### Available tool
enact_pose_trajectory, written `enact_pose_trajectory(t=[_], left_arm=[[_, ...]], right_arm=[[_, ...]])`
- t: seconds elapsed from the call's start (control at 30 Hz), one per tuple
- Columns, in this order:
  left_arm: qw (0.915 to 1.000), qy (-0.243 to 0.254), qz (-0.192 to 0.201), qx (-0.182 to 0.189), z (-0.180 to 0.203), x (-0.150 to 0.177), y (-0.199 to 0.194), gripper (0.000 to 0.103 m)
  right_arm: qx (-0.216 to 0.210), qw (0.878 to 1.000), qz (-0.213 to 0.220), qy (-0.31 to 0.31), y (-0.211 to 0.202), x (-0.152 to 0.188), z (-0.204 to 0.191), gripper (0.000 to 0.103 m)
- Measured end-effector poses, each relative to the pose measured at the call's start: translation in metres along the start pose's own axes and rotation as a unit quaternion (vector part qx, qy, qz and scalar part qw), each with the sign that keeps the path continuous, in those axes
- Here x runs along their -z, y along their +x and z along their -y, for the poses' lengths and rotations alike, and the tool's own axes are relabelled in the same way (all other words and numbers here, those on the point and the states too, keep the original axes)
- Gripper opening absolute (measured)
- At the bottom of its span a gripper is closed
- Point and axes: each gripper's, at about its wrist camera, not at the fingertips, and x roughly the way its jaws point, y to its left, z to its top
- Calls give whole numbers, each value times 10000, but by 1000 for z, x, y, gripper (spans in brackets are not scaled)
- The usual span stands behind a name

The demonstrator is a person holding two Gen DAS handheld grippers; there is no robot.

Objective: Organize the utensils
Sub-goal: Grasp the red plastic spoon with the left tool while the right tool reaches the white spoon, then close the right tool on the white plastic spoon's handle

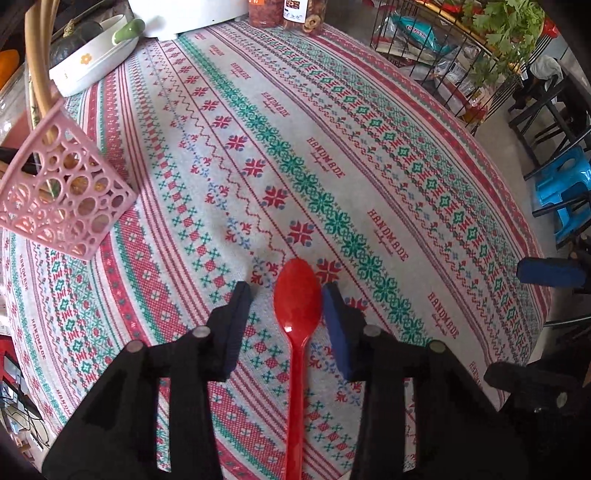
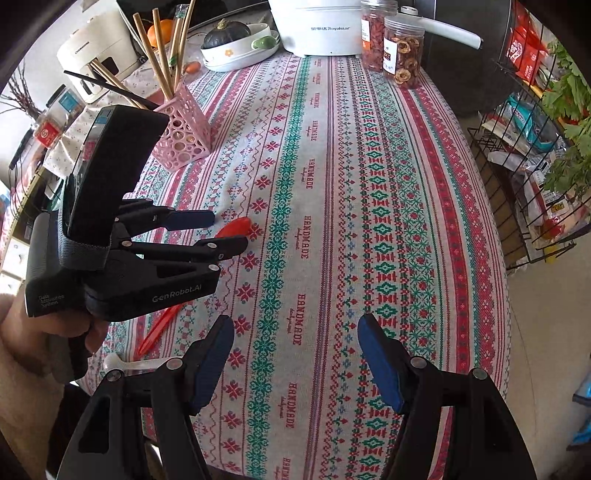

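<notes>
A red plastic spoon [image 1: 297, 306] lies flat on the patterned tablecloth, bowl pointing away, between the open fingers of my left gripper [image 1: 288, 295]. The fingers straddle it without gripping. It also shows in the right wrist view [image 2: 236, 226], partly hidden under the left gripper [image 2: 221, 230]. A pink perforated utensil holder [image 1: 62, 195] stands at the left with chopsticks in it; it also shows in the right wrist view [image 2: 183, 138]. My right gripper [image 2: 295, 332] is open and empty above the tablecloth. A white spoon [image 2: 125, 363] lies near the table's front left edge.
A white dish with a squash [image 2: 240, 44], a white appliance [image 2: 317, 26] and two jars of dried fruit [image 2: 402, 48] stand at the table's far end. A wire rack with packets and greens [image 2: 535, 155] stands right of the table. A blue stool [image 1: 561, 188] is beyond the edge.
</notes>
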Motion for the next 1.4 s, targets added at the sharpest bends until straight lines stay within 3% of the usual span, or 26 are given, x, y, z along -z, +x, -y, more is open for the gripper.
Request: enact_pose_trajectory(t=[0.17, 0.43, 0.6, 0.73, 0.93, 1.2, 1.3, 1.4], left_arm=[[9998, -170, 60, -11, -8, 3, -6, 28], [9942, -612, 880, -61, -50, 35, -73, 28], [9880, -880, 1266, -124, -80, 64, -113, 28], [9838, -1039, 1448, -213, -97, 86, -135, 28], [9753, -1394, 1675, -355, -126, 121, -157, 28], [9667, -1786, 1801, -344, -155, 152, -169, 28], [9644, -1865, 1848, -326, -162, 157, -172, 28], [9612, -1938, 1937, -319, -166, 160, -176, 28]], right_arm=[[-130, 9998, -174, 5, 7, 4, -3, 71], [-522, 9962, -555, -427, 23, 17, -39, 71], [-713, 9865, -485, -1394, 23, 26, -88, 71], [-780, 9664, -426, -2412, 22, 41, -136, 71], [-574, 9195, -419, -3866, 34, 74, -199, 70], [-273, 8716, -477, -4872, 55, 91, -247, 68], [-222, 8598, -584, -5068, 67, 93, -260, 62], [-362, 8562, -685, -5108, 73, 91, -268, 45]])
